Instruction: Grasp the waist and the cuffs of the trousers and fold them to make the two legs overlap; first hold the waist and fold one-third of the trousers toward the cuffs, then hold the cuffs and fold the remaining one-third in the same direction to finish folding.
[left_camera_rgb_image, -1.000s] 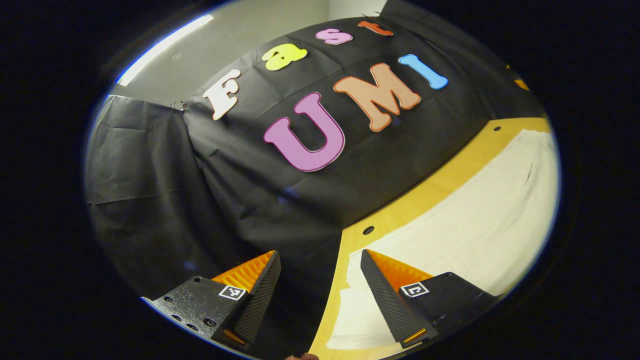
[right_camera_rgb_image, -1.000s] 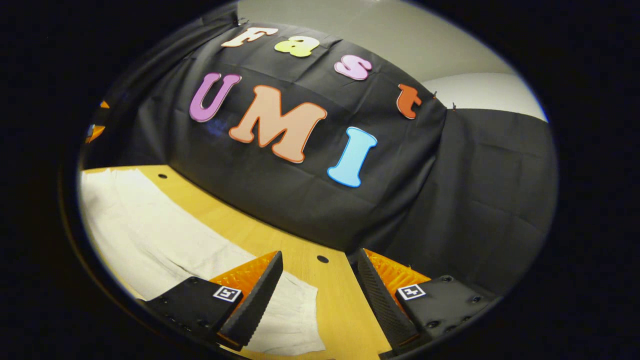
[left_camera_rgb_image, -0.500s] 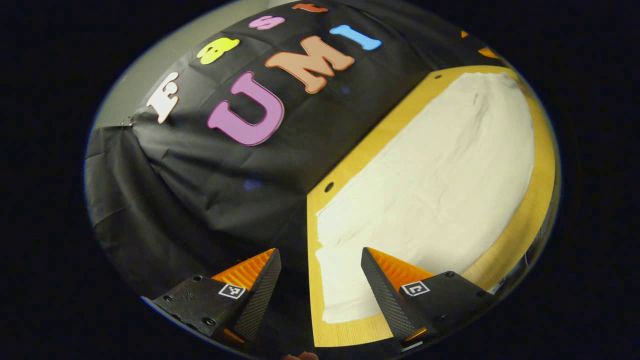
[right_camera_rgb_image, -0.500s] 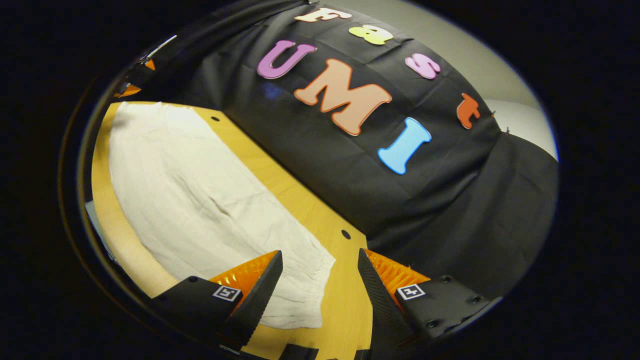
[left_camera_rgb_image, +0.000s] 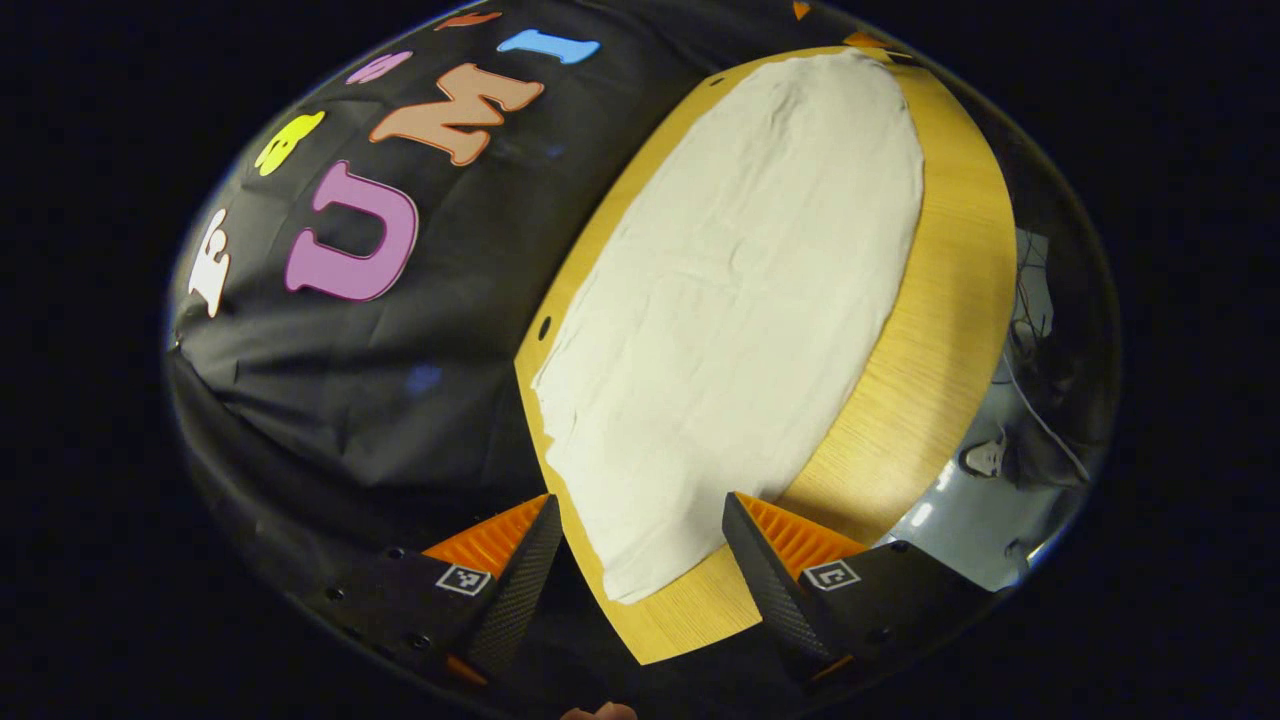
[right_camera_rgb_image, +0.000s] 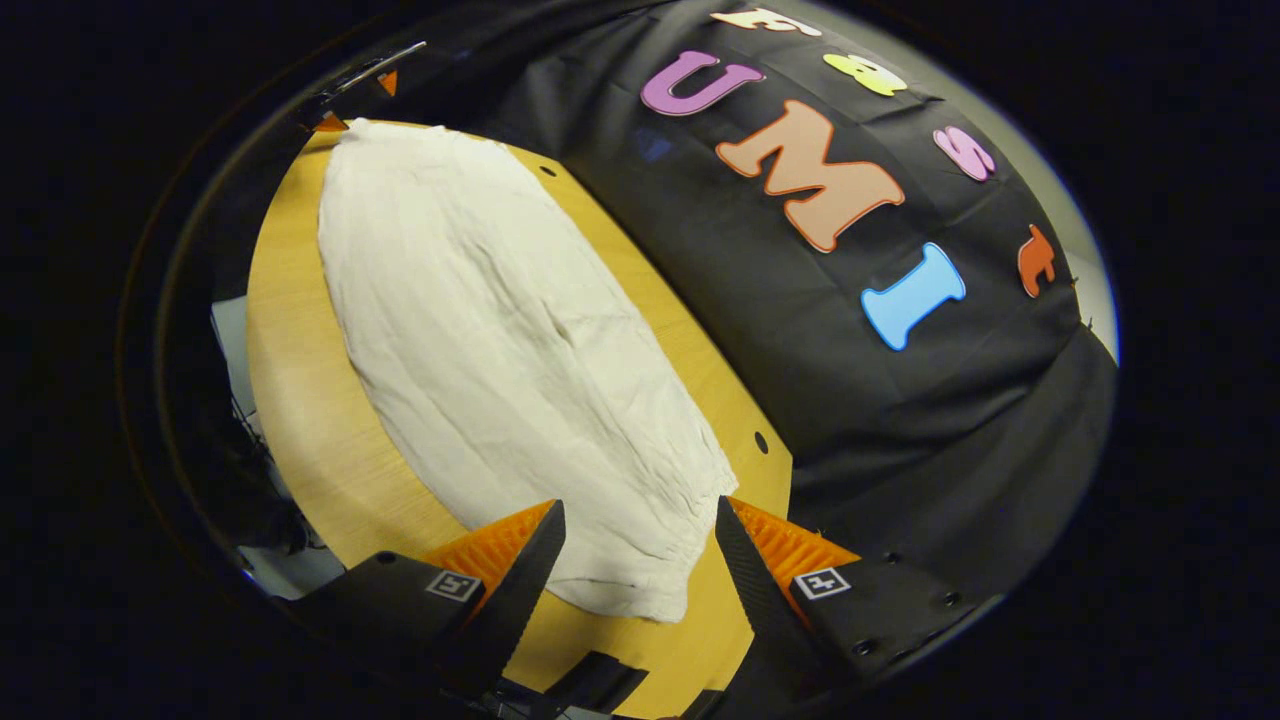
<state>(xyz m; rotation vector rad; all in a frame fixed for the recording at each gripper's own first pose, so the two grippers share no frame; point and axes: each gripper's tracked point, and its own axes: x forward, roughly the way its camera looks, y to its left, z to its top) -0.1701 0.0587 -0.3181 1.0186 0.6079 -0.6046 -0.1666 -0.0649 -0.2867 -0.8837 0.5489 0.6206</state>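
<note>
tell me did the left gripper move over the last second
Yes. The left gripper has swung toward the table: in its view the booth wall has slid up and left, and the trousers now lie along the table ahead of its open fingers.

The left gripper (left_camera_rgb_image: 640, 560) hangs in the air with its 2 fingers spread wide apart and nothing between them, tilted downward. The right gripper (right_camera_rgb_image: 635, 565) is likewise held aloft, its 2 fingers parted and gripping nothing. A fingertip of the person's hand (left_camera_rgb_image: 598, 712) peeks in beneath the left gripper.
</note>
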